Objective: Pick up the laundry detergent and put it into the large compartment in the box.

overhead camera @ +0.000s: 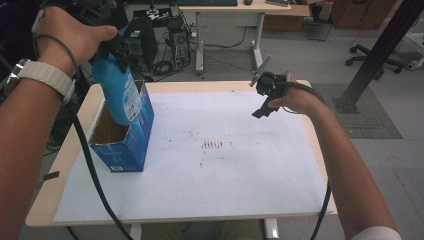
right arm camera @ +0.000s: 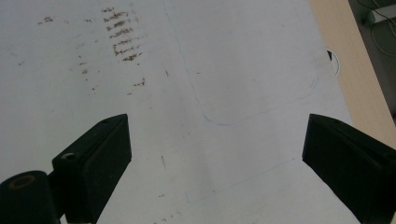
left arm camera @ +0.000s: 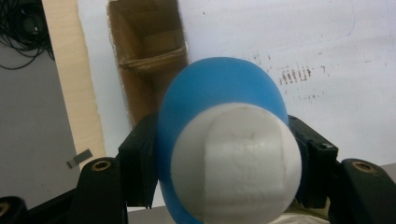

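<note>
L gripper [overhead camera: 114, 49] clamps a blue bottle [overhead camera: 119, 90] near its top, jaws pressed on both sides of it just below the white cap [left arm camera: 236, 161]. Bottle hangs straight down from the jaws, its lower end inside the open top of a blue cardboard box [overhead camera: 131, 142] directly beneath the gripper. In the left gripper view the box's brown inside [left arm camera: 147, 51] sits past the bottle's shoulder, w/ inner flaps visible. Can't tell if the bottle's base touches the box floor.

R gripper [overhead camera: 266, 100] is held over the far right part of the white sheet [overhead camera: 225, 185], well apart from the L one and the box; jaws spread wide, nothing betw. them [right arm camera: 215, 158]. Under and ahead of those jaws: bare sheet w/ brown smudge marks [right arm camera: 122, 39] to their left, pale wood table edge [right arm camera: 348, 70] to their right. Person's L wrist wears a white watch strap [overhead camera: 46, 76].
</note>
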Motion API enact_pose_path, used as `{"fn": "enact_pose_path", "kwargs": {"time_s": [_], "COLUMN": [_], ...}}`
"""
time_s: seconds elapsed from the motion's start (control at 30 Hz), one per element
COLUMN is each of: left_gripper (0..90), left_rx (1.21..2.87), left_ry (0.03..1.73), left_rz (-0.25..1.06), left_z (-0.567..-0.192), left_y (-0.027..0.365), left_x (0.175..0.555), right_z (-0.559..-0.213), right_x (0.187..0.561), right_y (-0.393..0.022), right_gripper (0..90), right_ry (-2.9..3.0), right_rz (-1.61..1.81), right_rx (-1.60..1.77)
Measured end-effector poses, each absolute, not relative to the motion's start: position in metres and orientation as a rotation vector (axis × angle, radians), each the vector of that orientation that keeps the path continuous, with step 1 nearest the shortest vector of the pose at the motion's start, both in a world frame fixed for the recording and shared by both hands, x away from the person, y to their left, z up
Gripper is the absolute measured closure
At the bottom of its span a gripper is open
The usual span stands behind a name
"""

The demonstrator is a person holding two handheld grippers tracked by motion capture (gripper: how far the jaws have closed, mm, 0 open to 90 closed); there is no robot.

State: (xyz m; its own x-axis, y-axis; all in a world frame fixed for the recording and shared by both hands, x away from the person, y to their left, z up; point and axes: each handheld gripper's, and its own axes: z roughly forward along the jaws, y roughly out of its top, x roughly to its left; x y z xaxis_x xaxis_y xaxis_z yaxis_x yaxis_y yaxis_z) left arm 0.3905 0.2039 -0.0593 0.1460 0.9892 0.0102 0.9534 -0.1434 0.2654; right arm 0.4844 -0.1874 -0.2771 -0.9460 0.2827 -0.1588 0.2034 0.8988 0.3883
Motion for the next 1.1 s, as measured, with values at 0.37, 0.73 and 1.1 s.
{"fn": "enact_pose_path", "kwargs": {"time_s": [0.37,0.73,1.1], "left_gripper": [37.5,37.5,37.5], "left_rx": [2.186,2.162,2.170], "left_ry": [1.962,2.004,2.010], "left_rz": [0.299,0.318,0.326], "left_z": [-0.066,-0.085,-0.114], "left_y": [0.223,0.242,0.248], "left_x": [0.393,0.397,0.402], "right_z": [-0.279,-0.280,-0.281], "right_x": [0.485,0.486,0.487], "right_y": [-0.186,-0.183,-0.183], "right_gripper": [8.2,8.2,8.2], "right_ry": [2.855,2.860,2.865], "right_rz": [0.552,0.544,0.532], "right_rx": [0.372,0.377,0.384]}}
